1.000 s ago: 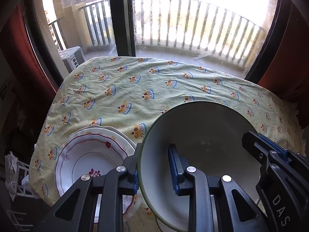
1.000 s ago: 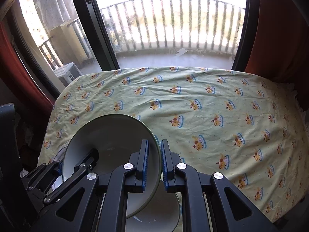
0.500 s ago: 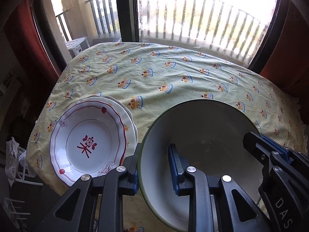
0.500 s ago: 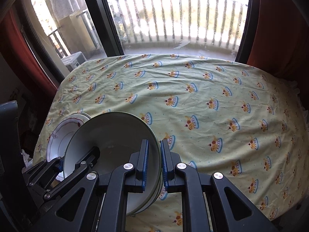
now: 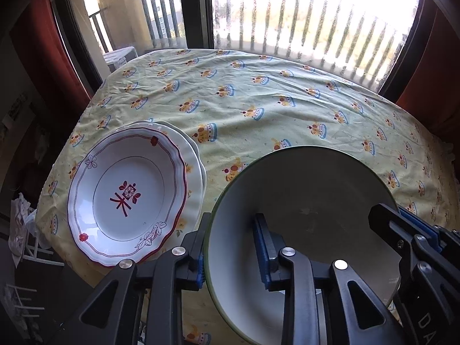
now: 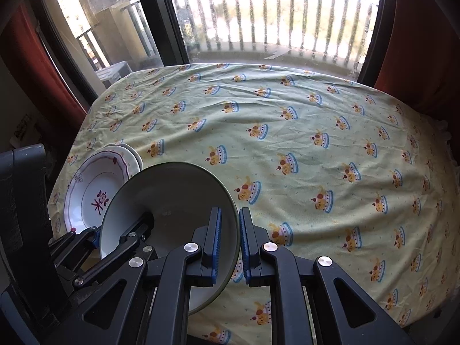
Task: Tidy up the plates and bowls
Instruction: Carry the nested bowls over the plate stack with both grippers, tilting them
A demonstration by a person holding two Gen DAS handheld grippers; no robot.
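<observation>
A large white bowl with a green rim (image 5: 310,201) is held in the air by both grippers. My left gripper (image 5: 231,247) is shut on its left rim, one finger outside and one inside. My right gripper (image 6: 228,244) is shut on its right rim; it shows at the right of the left wrist view (image 5: 402,224). The bowl also shows in the right wrist view (image 6: 172,198). A stack of white plates, the top one with red trim and a red flower mark (image 5: 126,192), lies on the table at the left (image 6: 95,189).
The table wears a yellow-green cloth with crown prints (image 6: 287,132). Its near-left edge runs just beside the plate stack (image 5: 57,230). A window with balcony railing (image 6: 273,20) and red curtains stand behind the table.
Both grippers have lifted the bowl up and back from the table. The plate stack now shows fully at the left. A second bowl seen under the held one earlier is out of view.
</observation>
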